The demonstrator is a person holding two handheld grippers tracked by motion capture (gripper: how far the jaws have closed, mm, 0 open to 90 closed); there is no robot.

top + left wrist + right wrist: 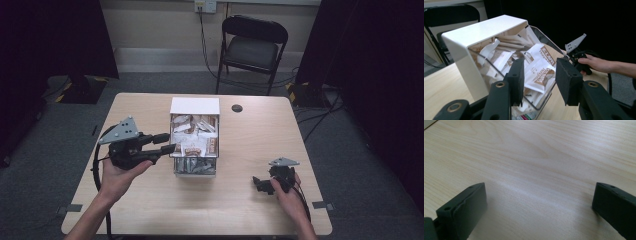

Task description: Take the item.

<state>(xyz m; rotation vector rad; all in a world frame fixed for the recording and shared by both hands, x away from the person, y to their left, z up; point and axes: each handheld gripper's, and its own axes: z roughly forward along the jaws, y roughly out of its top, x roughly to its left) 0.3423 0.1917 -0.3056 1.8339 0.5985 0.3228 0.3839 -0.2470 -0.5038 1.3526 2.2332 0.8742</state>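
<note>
A clear plastic organiser with a white top (195,106) stands mid-table, its upper drawer (194,135) pulled out and full of brown-and-white sachets (539,67). A lower drawer (195,166) holds silvery packets. My left gripper (166,142) hovers just left of the upper drawer, open, nothing between its jaws; in the left gripper view its fingertips (517,75) frame the sachets (499,58) through the clear wall. My right gripper (261,184) rests low on the table at the front right, open wide over bare wood (539,170).
The wooden table (250,210) has a dark round cable hole (237,108) behind the organiser. A black folding chair (252,47) stands beyond the far edge. Cables trail from both grippers. Dark curtains flank the room.
</note>
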